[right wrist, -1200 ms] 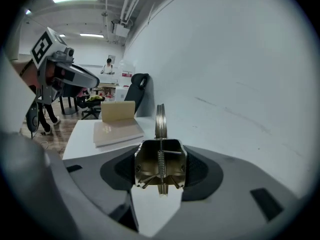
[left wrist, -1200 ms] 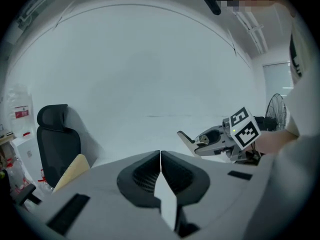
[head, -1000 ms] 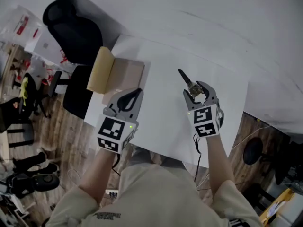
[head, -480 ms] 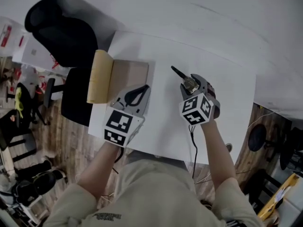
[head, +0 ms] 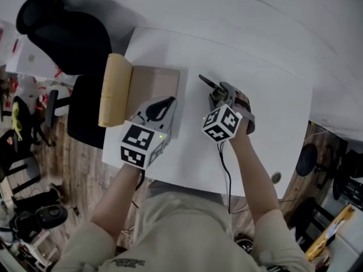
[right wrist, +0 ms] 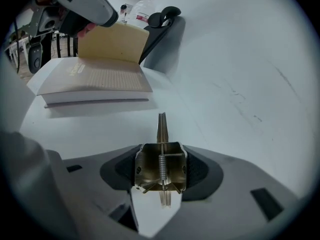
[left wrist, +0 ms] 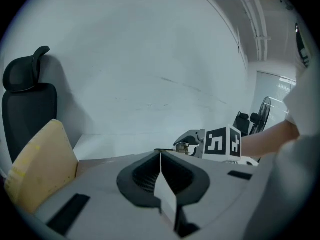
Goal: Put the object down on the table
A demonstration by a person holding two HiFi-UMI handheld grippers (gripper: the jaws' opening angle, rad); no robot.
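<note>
Brought right gripper (head: 226, 97) nearer the open book (head: 150, 86); clamps a brassy metal tool (right wrist: 161, 168) with coil spring over the smooth white table (head: 272, 95), dark tip half hidden, contact with tabletop unclear. Holds left gripper (left wrist: 160, 156) pressed together, empty.

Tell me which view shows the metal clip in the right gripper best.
The right gripper view: the metal clip, spring and all, sits close, clamped in the right gripper. The head view shows only its dark tip beyond the gripper; the left gripper view, a tiny glimpse.
</note>
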